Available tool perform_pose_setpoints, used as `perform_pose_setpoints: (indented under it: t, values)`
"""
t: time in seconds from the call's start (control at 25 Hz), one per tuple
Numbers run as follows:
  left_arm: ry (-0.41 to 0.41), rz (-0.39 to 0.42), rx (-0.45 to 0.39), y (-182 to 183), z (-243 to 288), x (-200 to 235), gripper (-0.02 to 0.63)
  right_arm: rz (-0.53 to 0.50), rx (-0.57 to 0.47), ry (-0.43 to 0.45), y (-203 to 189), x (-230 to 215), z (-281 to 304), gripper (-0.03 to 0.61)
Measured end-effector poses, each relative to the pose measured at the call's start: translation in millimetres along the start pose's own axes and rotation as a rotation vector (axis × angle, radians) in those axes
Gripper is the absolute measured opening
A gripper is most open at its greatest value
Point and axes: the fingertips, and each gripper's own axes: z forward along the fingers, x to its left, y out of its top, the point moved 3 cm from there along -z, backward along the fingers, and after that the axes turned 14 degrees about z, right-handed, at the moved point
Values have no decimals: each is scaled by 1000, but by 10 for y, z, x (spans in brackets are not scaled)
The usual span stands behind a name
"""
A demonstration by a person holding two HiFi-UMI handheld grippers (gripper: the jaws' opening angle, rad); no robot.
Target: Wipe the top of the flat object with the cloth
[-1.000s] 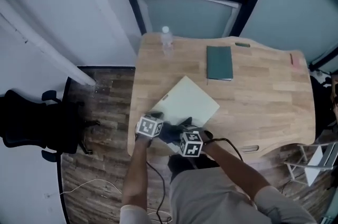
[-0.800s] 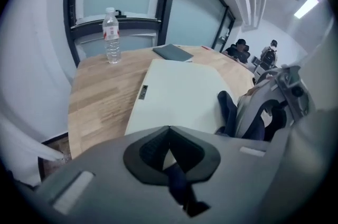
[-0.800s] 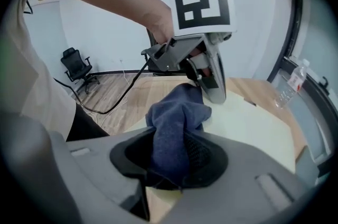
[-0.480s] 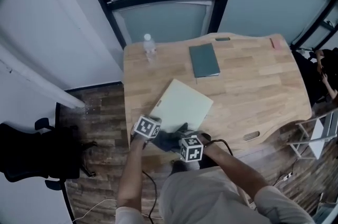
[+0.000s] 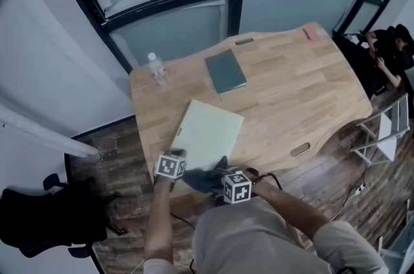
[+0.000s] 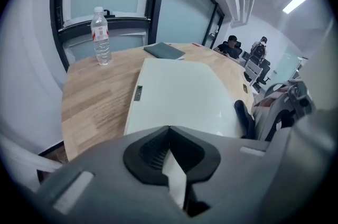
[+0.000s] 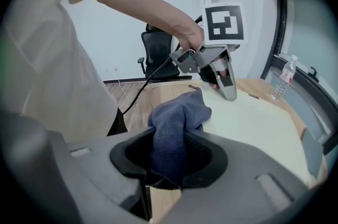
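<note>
A pale, flat rectangular object (image 5: 208, 132) lies on the wooden table (image 5: 291, 98), reaching to its near edge. My left gripper (image 5: 176, 156) is at the object's near left corner, and a white sliver of that edge (image 6: 175, 182) shows between its shut jaws (image 6: 169, 136). The right gripper view shows the same gripper (image 7: 226, 85) tipped down onto the object (image 7: 253, 122). My right gripper (image 5: 224, 177) is shut on a dark blue cloth (image 7: 177, 128). The cloth (image 5: 202, 179) is bunched on the object's near edge, between the two grippers.
A water bottle (image 5: 155, 66) stands at the table's far left corner. A dark green notebook (image 5: 226, 71) lies beyond the flat object and a small pink item (image 5: 313, 33) at the far right. A black office chair (image 5: 39, 221) stands left; a person (image 5: 391, 53) sits far right.
The head camera has swung, so the table sits further left and turned in view. Both grippers and the cloth stay at the flat object's near edge.
</note>
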Motion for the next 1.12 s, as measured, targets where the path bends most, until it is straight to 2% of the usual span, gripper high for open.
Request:
perform_pose_setpoints:
  t: [0.2, 0.48, 0.8, 1.12]
  values:
    - [3, 29, -18, 22, 4, -20, 8, 49, -33, -26, -122, -2, -101, 137]
    - [26, 56, -22, -40, -18, -7, 8, 127, -48, -80, -262, -270, -236, 137]
    - [43, 83, -46, 51, -24, -82, 8, 253, -53, -201, -526, -836, -599, 137]
    - [69, 90, -63, 43, -40, -72, 8, 303, -31, -216, -525, -1163, -689, 137]
